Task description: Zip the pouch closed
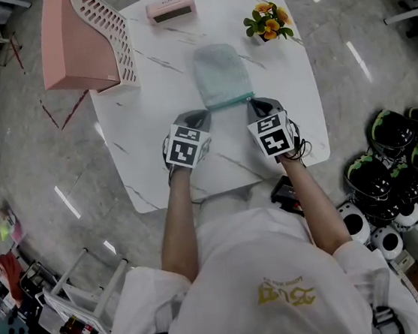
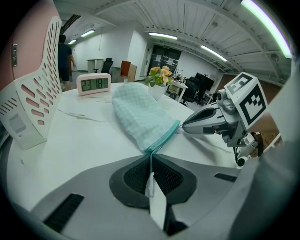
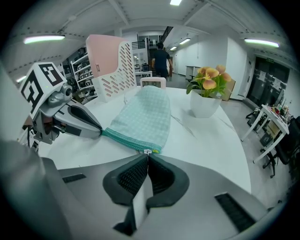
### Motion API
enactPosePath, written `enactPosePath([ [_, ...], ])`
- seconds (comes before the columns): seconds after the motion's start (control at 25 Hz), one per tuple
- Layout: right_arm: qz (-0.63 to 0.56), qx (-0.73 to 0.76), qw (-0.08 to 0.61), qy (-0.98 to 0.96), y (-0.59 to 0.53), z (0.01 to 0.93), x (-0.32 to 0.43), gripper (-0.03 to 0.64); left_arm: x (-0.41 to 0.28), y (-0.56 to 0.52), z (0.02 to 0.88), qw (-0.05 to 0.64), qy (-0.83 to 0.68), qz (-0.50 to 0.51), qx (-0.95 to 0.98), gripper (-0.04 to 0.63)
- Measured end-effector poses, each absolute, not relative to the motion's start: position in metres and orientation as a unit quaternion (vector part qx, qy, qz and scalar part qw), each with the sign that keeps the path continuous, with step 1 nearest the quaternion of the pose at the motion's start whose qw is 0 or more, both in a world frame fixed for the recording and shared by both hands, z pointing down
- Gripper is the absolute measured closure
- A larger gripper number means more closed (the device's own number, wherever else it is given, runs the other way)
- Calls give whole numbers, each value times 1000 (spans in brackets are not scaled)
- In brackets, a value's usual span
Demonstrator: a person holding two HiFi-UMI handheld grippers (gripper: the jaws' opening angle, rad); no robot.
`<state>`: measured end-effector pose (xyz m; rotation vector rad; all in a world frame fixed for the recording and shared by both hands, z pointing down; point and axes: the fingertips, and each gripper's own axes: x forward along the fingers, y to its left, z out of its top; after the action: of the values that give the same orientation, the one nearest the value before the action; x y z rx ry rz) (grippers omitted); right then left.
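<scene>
Left gripper point(image 1: 204, 114) is pinching shut on the near-left corner of the pouch point(image 1: 222, 74), with a white tag point(image 2: 151, 185) sitting between its pads. Right gripper point(image 1: 253, 104) is clamping closed on the zipper pull point(image 3: 147, 151) at the pouch's other near corner. The pouch is lying flat on the counter point(image 1: 268, 151), stretching away from both gripper tips, its zipper edge point(image 1: 228, 103) running straight between them. Clock point(image 1: 171, 8), flower pot point(image 1: 268, 23) and pink rack point(image 1: 84, 42) are sitting beyond the pouch, well apart from either gripper.
</scene>
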<state>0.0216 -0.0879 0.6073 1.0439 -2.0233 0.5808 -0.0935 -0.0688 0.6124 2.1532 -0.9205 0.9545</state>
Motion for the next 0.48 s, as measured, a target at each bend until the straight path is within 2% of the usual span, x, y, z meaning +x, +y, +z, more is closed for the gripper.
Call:
enactPosePath([
  [0.32,225,415,379,-796,-89,606,19,598,-97,-74,611,284,-370,365,806,560],
  [0.48,220,424,373,-795,-92,600,20,589,-104,-77,615,257,-387,378,801,497],
])
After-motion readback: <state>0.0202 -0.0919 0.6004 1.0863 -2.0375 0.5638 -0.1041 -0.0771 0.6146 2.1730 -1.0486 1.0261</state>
